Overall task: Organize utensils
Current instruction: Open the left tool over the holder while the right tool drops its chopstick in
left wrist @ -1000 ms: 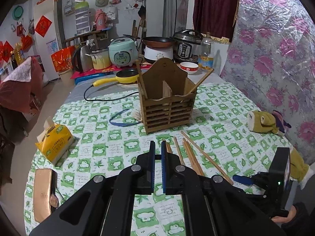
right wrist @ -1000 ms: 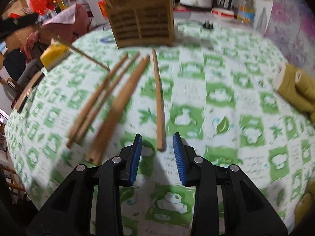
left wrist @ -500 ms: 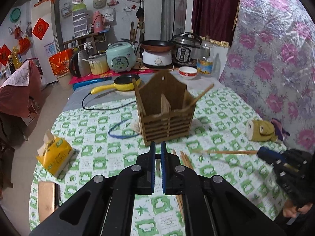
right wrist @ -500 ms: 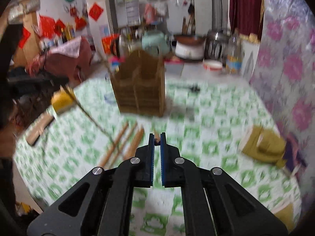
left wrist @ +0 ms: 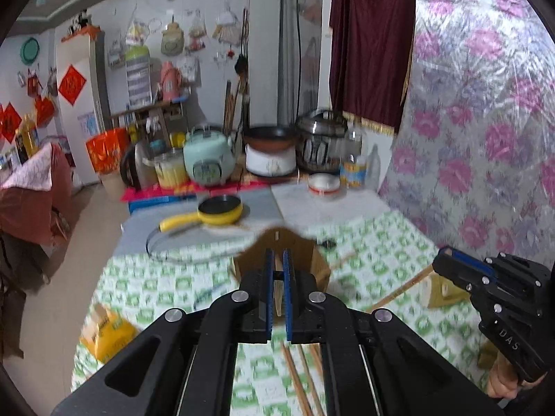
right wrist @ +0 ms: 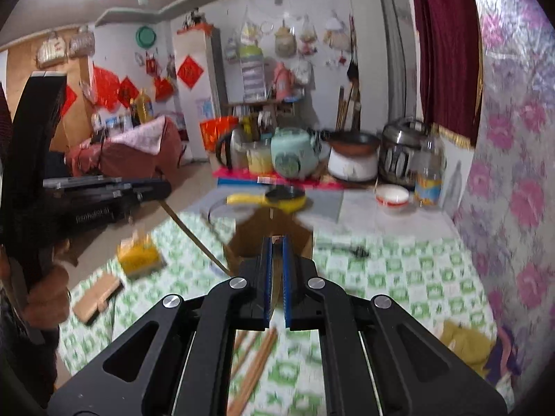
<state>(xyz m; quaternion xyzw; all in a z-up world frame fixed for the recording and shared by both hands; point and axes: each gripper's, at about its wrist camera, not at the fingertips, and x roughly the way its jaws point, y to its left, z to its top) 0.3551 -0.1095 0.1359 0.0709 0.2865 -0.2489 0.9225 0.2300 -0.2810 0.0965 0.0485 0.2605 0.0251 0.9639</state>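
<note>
Two grippers: both raised above the green-checked table [left wrist: 388, 239], each pinching one chopstick, both views blurred.
Left gripper [left wrist: 276, 267]: blue pads drawn narrow, a pale chopstick clamped between them; in the right wrist view the same gripper [right wrist: 149, 187] sits at 9 o'clock with its chopstick [right wrist: 194, 239] slanting down toward 5 o'clock, to the holder's left side.
Right gripper [right wrist: 275, 253]: pads nearly together, gripping a chopstick end [right wrist: 276, 241] that shows at the pad tips; from the left wrist view this gripper [left wrist: 451, 256] is at 3 o'clock and its chopstick [left wrist: 399, 291] runs down toward 8 o'clock over the cloth.
Holder: brown wooden utensil holder [left wrist: 312, 260], just beyond the left gripper's pads at 12 o'clock; in the right wrist view it [right wrist: 249, 239] stands likewise straight ahead of the pads (its compartments cannot be made out through the blur).
Loose chopsticks: several [left wrist: 298, 378] lie on the cloth below the left gripper at 6 o'clock; the right wrist view shows them [right wrist: 256, 360] at 6 o'clock too, partly hidden by the gripper body.
Hands: left hand [right wrist: 45, 294] wrapped around its grip at 8 o'clock; right hand [left wrist: 503, 378] visible at 4 o'clock.
Nearby on the table: yellow tissue pack [left wrist: 104, 329] at 8 o'clock, yellow pan [left wrist: 218, 211] beyond the holder at 11 o'clock, olive plush toy [right wrist: 464, 343] at 4 o'clock.
</note>
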